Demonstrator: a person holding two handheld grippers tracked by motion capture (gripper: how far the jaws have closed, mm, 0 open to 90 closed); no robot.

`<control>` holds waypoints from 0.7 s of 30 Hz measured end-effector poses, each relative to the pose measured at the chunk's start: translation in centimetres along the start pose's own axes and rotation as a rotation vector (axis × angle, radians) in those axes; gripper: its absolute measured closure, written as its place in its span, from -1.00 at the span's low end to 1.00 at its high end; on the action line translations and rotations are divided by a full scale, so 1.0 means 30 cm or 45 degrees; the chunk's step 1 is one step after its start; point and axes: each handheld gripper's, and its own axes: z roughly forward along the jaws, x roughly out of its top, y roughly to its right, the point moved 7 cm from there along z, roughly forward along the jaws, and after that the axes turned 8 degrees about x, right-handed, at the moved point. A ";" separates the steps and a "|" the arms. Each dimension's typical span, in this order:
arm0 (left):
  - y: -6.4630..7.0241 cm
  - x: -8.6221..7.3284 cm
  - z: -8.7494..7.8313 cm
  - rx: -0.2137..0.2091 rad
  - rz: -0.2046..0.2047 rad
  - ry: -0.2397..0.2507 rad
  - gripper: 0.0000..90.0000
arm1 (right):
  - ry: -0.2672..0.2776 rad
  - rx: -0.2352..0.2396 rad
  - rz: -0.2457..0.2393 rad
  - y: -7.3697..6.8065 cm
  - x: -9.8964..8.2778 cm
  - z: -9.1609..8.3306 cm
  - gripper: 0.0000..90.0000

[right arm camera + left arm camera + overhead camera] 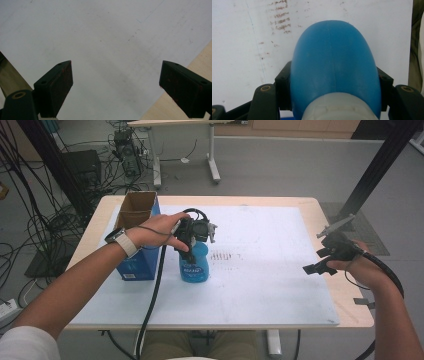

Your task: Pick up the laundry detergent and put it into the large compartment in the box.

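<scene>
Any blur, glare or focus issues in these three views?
High view: even light, sharp, no glare on the white mat. Left gripper view: blue bottle so close it looks soft, with a faint sheen. Right gripper view: jaws sharp, mat dim with a soft shadow band.

Blue bottle (195, 265) upright on white mat, just beside blue box.

**A lab, by the look of your surroundings**

You are working in a lab or test room. Your counter (95, 232) is a plain wooden top under a white sheet (265, 285), standing on a bare grey floor (280, 170). Loose black cables (30, 220) sprawl to your left beside dark equipment (82, 167). Another white-legged table (212, 160) stands beyond, and black frame posts (380, 165) rise at the sides.
</scene>
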 end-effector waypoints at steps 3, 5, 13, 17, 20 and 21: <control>0.000 -0.001 0.000 0.000 -0.003 0.001 -0.17 | 0.000 0.000 0.000 0.000 0.000 0.000 -0.74; 0.000 -0.002 0.000 0.000 -0.006 0.004 -0.17 | -0.001 0.000 0.001 0.000 0.000 0.002 -0.74; -0.001 -0.002 0.000 -0.002 -0.006 0.004 -0.17 | -0.003 0.001 -0.003 -0.002 0.001 0.004 -0.74; -0.003 -0.002 0.000 -0.004 -0.014 0.002 -0.17 | -0.005 0.000 0.000 -0.003 0.002 0.002 -0.74; -0.004 -0.003 0.000 -0.006 -0.020 0.004 -0.17 | -0.003 -0.001 -0.003 -0.005 0.004 0.001 -0.74; -0.004 -0.004 0.001 -0.006 -0.021 0.007 -0.17 | -0.003 0.000 -0.002 -0.005 0.004 0.001 -0.74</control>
